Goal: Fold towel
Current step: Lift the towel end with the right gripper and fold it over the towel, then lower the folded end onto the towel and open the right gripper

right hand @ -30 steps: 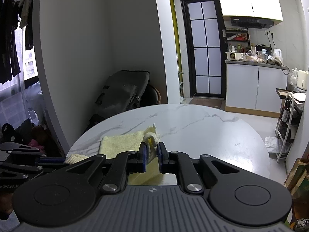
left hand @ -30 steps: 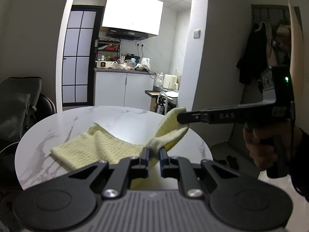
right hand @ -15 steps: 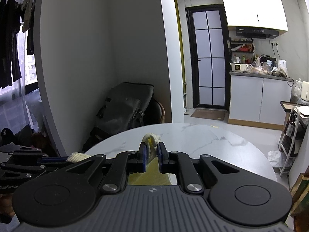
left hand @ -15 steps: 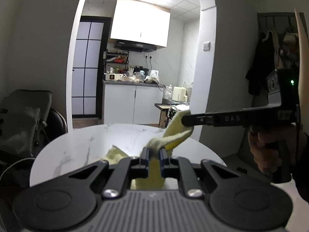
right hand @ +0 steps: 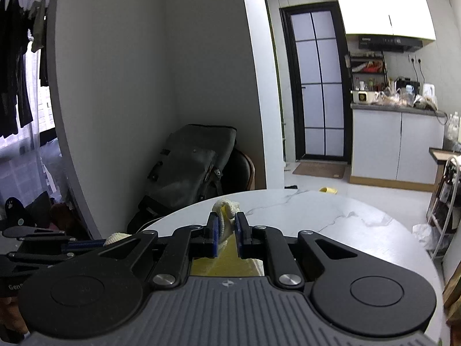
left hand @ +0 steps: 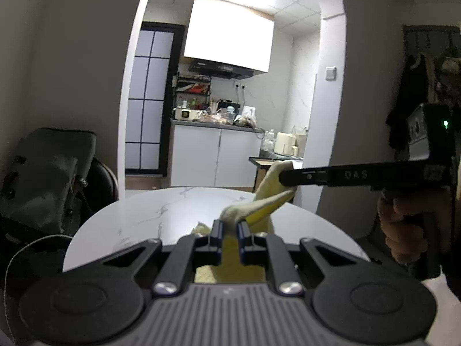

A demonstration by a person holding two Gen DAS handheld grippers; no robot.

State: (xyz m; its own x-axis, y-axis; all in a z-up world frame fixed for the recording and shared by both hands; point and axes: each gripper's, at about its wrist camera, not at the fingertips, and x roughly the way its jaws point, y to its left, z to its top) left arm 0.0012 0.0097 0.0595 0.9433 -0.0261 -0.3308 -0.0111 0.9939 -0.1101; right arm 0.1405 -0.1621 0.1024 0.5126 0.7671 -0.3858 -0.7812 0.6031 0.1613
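A pale yellow waffle towel (left hand: pixel 268 201) hangs above the round white marble table (left hand: pixel 161 216). My left gripper (left hand: pixel 230 226) is shut on one bunched corner. In the left wrist view the right gripper (left hand: pixel 283 176) comes in from the right, held by a hand (left hand: pixel 400 225), and pinches another corner higher up. In the right wrist view my right gripper (right hand: pixel 226 222) is shut on the towel (right hand: pixel 224 207), whose cloth drops out of sight below the jaws. The left gripper (right hand: pixel 100 242) shows at the lower left with a towel tuft in it.
A dark backpack (right hand: pixel 187 167) rests on a chair (right hand: pixel 242 170) at the table's (right hand: pixel 331 216) far side. A kitchen counter (left hand: pixel 213 124) with clutter lies beyond the arch. Coats (left hand: pixel 415 101) hang on the right wall. A wire rack (right hand: pixel 443 201) stands right of the table.
Both grippers have risen with the towel's corners. The towel, which lay spread on the table a second ago, now hangs lifted, with almost none of it seen on the tabletop.
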